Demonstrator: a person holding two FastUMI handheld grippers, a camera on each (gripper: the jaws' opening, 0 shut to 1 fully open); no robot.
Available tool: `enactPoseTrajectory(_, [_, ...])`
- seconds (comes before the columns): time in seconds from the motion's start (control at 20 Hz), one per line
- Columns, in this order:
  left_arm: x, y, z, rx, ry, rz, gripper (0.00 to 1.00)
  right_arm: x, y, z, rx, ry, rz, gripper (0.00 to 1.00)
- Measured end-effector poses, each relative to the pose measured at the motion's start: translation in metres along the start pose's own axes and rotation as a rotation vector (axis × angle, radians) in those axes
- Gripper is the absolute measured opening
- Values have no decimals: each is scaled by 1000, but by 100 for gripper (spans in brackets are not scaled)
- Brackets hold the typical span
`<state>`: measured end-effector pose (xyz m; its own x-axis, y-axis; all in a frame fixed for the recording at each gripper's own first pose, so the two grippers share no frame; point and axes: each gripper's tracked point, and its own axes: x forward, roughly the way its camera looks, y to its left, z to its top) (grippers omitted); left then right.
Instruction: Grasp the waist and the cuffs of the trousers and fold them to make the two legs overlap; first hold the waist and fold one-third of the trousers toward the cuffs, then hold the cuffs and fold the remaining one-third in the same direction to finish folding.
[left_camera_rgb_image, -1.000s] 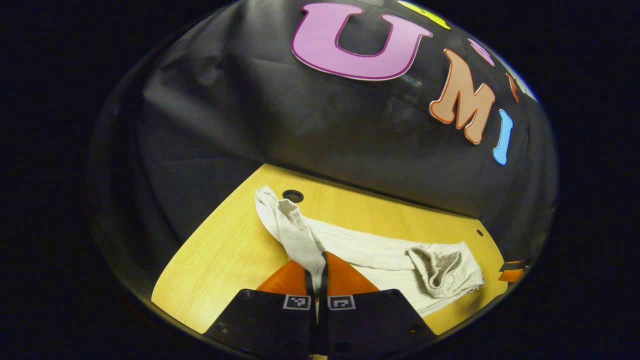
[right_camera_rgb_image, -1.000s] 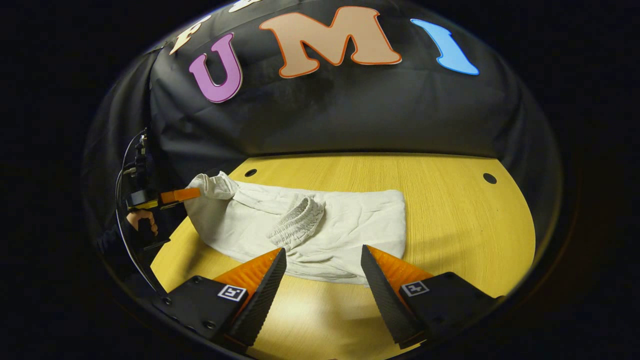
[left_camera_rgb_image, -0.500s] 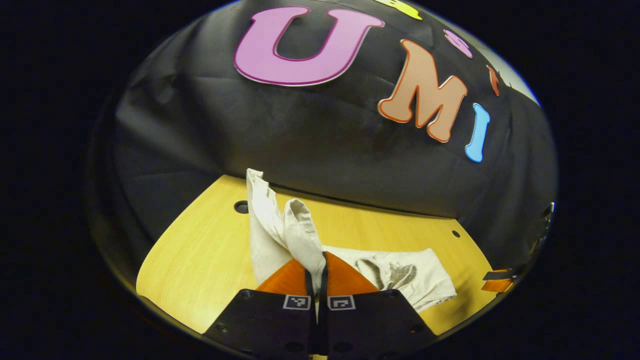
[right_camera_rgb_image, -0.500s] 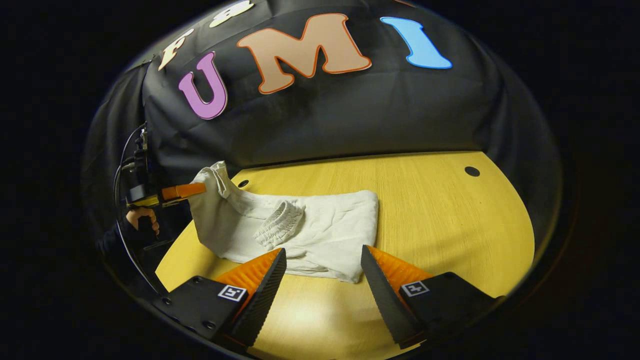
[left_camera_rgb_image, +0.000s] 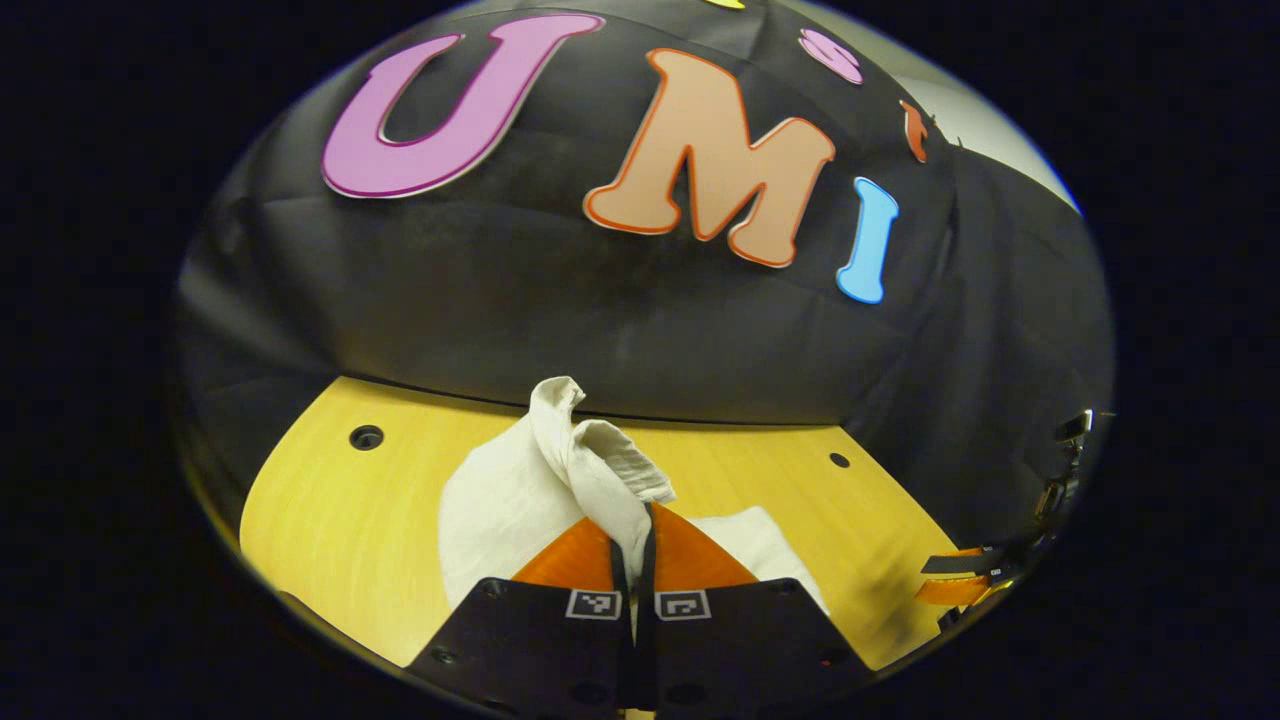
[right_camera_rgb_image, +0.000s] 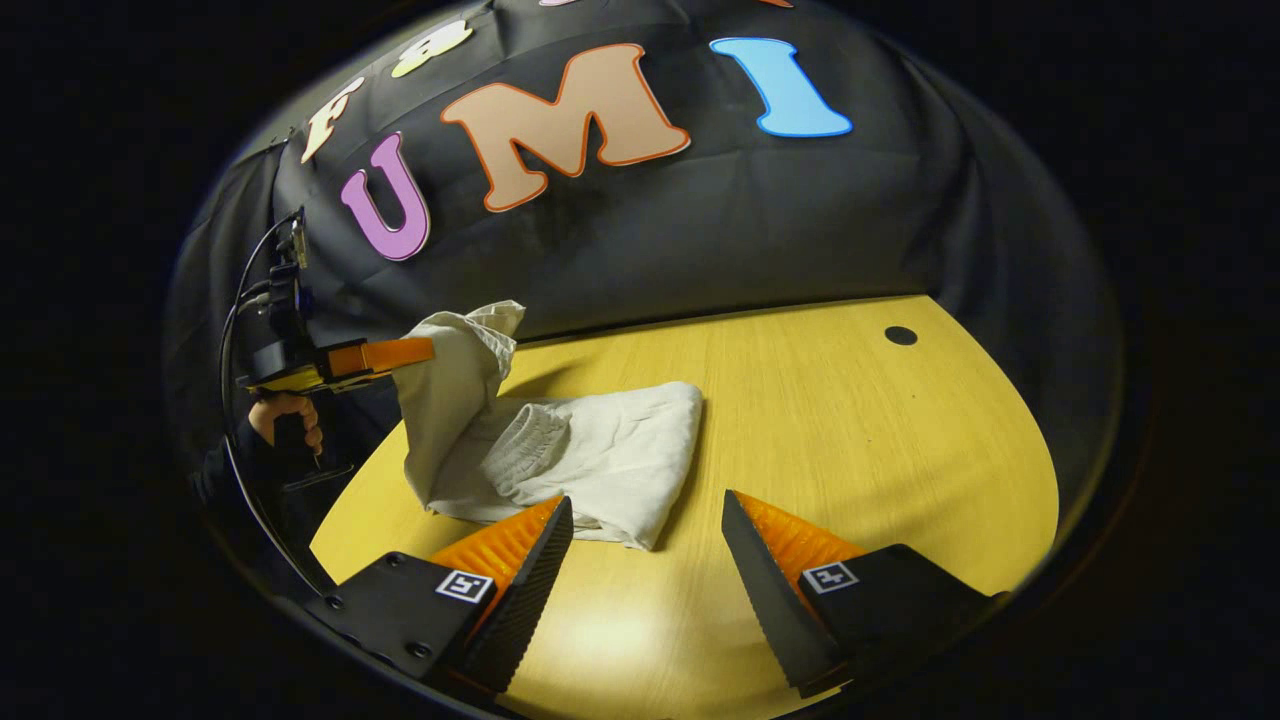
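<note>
Off-white trousers (right_camera_rgb_image: 590, 455) lie partly folded on the yellow table (right_camera_rgb_image: 850, 440); the elastic waist rests on top of the folded part. My left gripper (left_camera_rgb_image: 634, 522) is shut on the cuff end (left_camera_rgb_image: 590, 470), which hangs lifted above the rest of the cloth. In the right gripper view that same left gripper (right_camera_rgb_image: 420, 352) holds the raised cuffs (right_camera_rgb_image: 455, 390) up at the left, with a hand under it. My right gripper (right_camera_rgb_image: 645, 500) is open, low over the table just in front of the trousers' near edge, with nothing between its fingers.
Small round holes (right_camera_rgb_image: 900, 335) sit in the tabletop near its far edge, another (left_camera_rgb_image: 366, 437) at the left in the left gripper view. Bare wood spreads to the right of the trousers. The black cloth wall stands close behind the table.
The left gripper has carried the cuffs higher and over toward the folded part, shortening the cloth on the table. The right gripper stayed open and drew slightly back.
</note>
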<state>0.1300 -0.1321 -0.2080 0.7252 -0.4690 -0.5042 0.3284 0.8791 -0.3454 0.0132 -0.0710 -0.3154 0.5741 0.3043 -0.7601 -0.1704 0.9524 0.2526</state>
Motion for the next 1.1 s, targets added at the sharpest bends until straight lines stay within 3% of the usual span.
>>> enactPoseTrajectory(0.45, [41, -92, -24, 67, 76, -86, 0, -25, -48, -5, 29, -13, -45, 96])
enactPoseTrajectory(0.9, [59, -117, -112, 65, 219, -32, 0, -35, -73, -11, 41, 1, -51, 96])
enactPoseTrajectory(1.1, [49, -117, -141, 117, 223, -13, 0, -32, -74, -11, 12, 12, -25, 96])
